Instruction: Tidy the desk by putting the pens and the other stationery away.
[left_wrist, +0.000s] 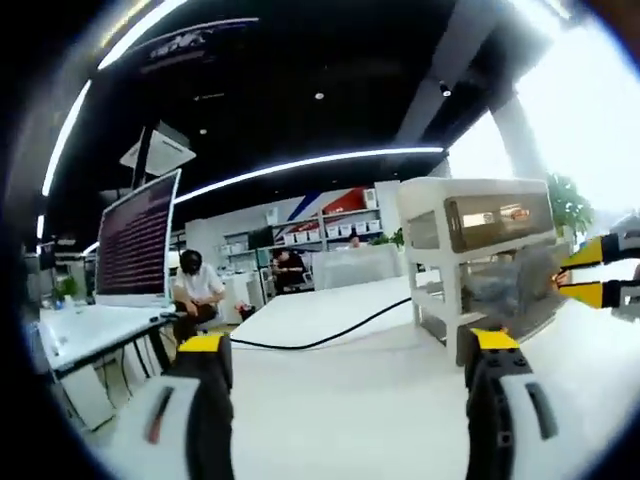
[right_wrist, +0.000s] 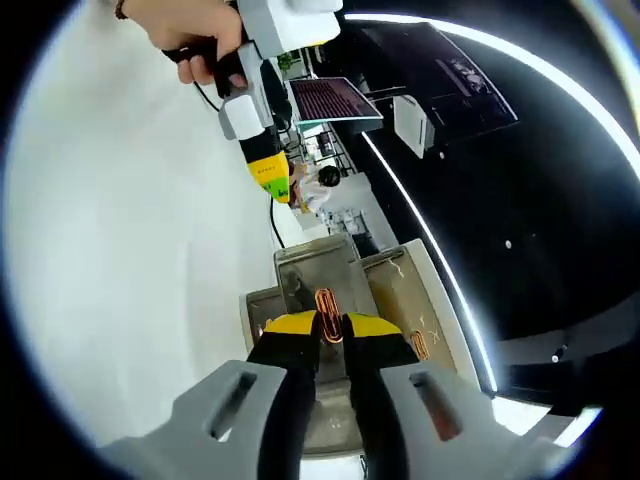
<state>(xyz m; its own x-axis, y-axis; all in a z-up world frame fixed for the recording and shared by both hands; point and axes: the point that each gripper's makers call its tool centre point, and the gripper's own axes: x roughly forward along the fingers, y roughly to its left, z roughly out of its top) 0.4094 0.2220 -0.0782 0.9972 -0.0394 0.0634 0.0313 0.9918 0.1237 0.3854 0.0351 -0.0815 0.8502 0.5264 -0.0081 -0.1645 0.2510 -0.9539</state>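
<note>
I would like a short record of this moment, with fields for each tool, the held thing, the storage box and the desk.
left tool: open, nothing between its jaws, above the white desk
right tool: shut on a paper clip
paper clip: orange, over the open drawer
storage box: white, on the desk, drawer pulled out
cable: black, lies across the desk
</note>
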